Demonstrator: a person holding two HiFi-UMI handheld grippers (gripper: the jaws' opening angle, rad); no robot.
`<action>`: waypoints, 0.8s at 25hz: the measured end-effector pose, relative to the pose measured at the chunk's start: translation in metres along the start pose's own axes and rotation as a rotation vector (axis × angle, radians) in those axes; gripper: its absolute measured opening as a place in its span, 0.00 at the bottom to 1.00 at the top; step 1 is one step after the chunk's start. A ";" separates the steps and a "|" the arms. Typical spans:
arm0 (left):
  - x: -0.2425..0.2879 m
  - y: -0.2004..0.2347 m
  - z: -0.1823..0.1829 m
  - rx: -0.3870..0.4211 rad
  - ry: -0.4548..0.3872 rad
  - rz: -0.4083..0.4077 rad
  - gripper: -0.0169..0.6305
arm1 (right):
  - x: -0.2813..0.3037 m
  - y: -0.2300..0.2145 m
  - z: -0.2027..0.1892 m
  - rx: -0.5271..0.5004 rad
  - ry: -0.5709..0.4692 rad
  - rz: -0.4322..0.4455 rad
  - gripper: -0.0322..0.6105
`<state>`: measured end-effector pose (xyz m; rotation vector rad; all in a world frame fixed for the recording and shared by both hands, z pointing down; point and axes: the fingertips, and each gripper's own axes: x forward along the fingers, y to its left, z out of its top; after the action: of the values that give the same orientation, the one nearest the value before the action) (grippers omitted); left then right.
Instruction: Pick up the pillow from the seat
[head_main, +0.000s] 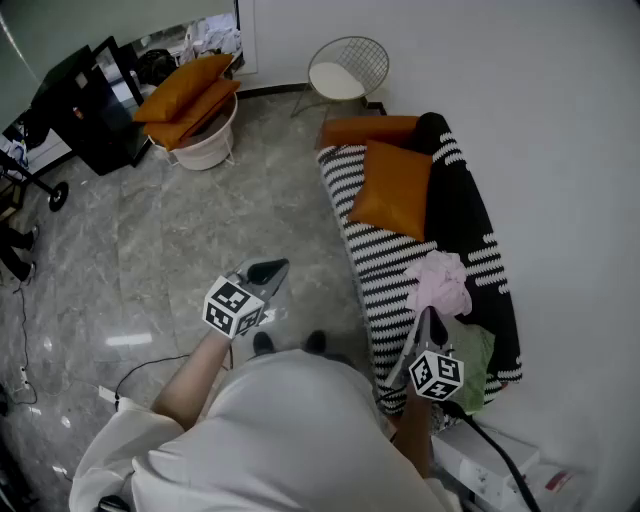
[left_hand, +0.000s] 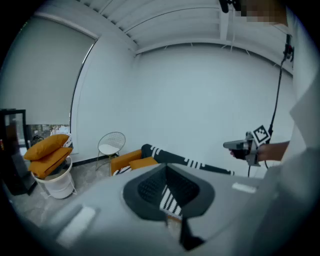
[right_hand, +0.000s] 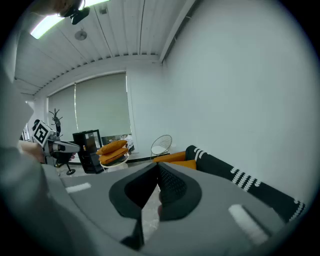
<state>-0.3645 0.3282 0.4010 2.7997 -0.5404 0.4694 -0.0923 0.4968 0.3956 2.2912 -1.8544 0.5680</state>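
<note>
At the far end of the striped seat (head_main: 385, 268), the orange pillow (head_main: 392, 200) is propped against the black backrest (head_main: 458, 205). The left gripper (head_main: 268, 270) is held over open floor (head_main: 200, 230), the right gripper (head_main: 430, 320) above the seat's near end; both are closed tight and empty.

head view: overhead, steeply down; gripper views: low, looking across room; shared: sofa (head_main: 375, 270), wire chair (head_main: 347, 68)

I see an orange pillow (head_main: 395, 188) at upper right on a black-and-white striped sofa (head_main: 375, 265). The crumpled cloth (head_main: 441, 282) below is pink.
</note>
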 end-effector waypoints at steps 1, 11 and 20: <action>0.000 0.000 0.000 0.000 0.002 0.000 0.03 | 0.000 0.000 0.001 0.000 0.000 0.000 0.05; 0.006 0.002 -0.001 -0.002 0.007 0.005 0.02 | 0.004 -0.003 0.003 -0.004 -0.002 0.009 0.05; 0.013 -0.004 -0.004 -0.010 0.014 0.020 0.03 | 0.008 -0.014 0.000 0.009 0.007 0.022 0.05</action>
<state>-0.3527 0.3290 0.4087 2.7818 -0.5667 0.4890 -0.0775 0.4926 0.4002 2.2735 -1.8801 0.5881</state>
